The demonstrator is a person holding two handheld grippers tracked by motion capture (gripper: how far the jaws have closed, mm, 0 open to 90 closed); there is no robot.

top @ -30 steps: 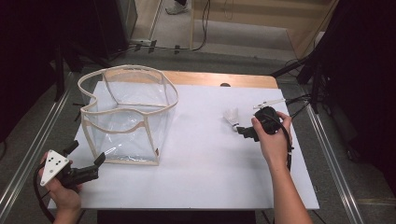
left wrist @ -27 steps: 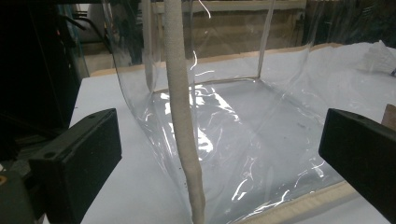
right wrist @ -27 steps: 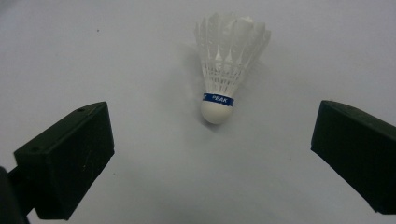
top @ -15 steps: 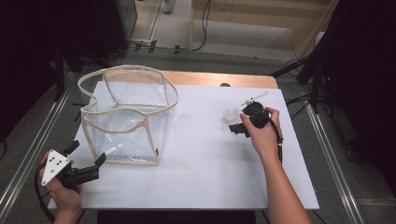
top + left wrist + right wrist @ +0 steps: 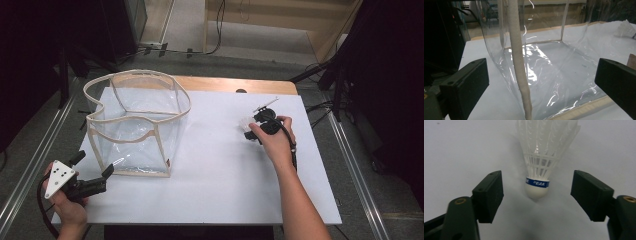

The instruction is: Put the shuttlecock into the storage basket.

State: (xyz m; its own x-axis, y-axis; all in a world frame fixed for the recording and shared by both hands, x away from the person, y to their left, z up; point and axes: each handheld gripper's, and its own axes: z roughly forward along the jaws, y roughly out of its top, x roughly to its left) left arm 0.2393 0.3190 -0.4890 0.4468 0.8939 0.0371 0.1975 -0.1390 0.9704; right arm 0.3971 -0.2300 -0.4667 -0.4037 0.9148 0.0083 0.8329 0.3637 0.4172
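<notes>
right hand-held gripper (image 5: 537,197): jaws apart, straddling shuttlecock (image 5: 541,167) cork, likely to grasp | left hand-held gripper (image 5: 541,87): apart, 7 o'clock, facing clear bag (image 5: 137,125), probably to steady it

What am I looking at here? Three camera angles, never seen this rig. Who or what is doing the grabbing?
No robot: a person holds a handheld gripper in each hand, each with two black jaws. The high view looks down on a white table from the person's side. The other two views come from cameras riding on the grippers, looking along their jaws.

On the table stand a clear plastic bag with cream trim, open at the top, and a white shuttlecock.

The left gripper is near the bag's front corner; its jaws are open with the bag's trimmed edge in front of them. The right gripper has its jaws open either side of the shuttlecock's cork end, not touching it. Nothing is held.
</notes>
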